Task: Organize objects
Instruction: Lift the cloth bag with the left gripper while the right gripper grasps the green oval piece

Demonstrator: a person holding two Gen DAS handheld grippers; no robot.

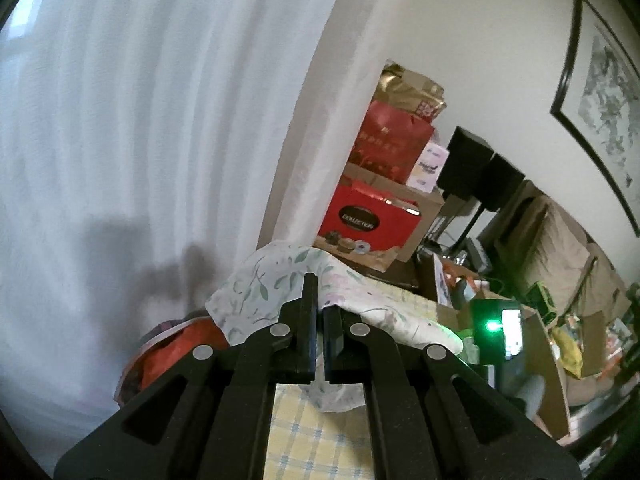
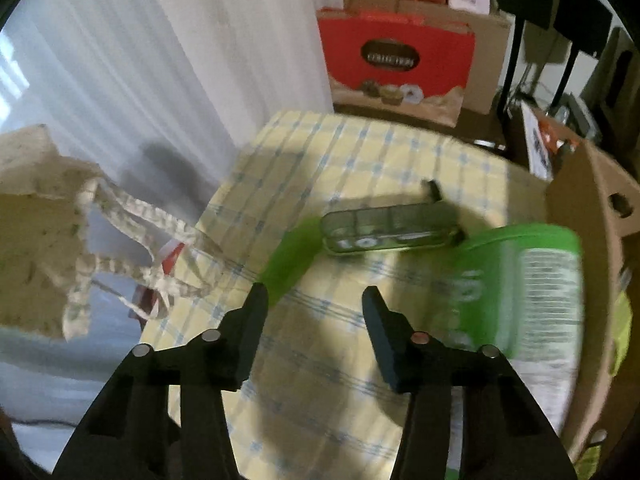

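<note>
My left gripper (image 1: 320,322) is shut on a floral cloth bag (image 1: 276,292) and holds it up above the yellow checked table (image 1: 304,444). In the right wrist view the same bag (image 2: 36,240) hangs at the left with its striped ties (image 2: 132,256) dangling over the table edge. My right gripper (image 2: 316,300) is open and empty above the table (image 2: 360,160). A green pill organiser (image 2: 388,228) lies ahead of it, with a green strip (image 2: 290,256) beside it. A green and white canister (image 2: 524,292) lies blurred at the right.
A brown cardboard box (image 2: 596,216) stands along the table's right side. Red gift boxes (image 2: 396,64) and bags (image 1: 388,148) are stacked behind the table. White curtains (image 1: 140,120) hang at the left. A device with a green light (image 1: 496,332) sits at the right.
</note>
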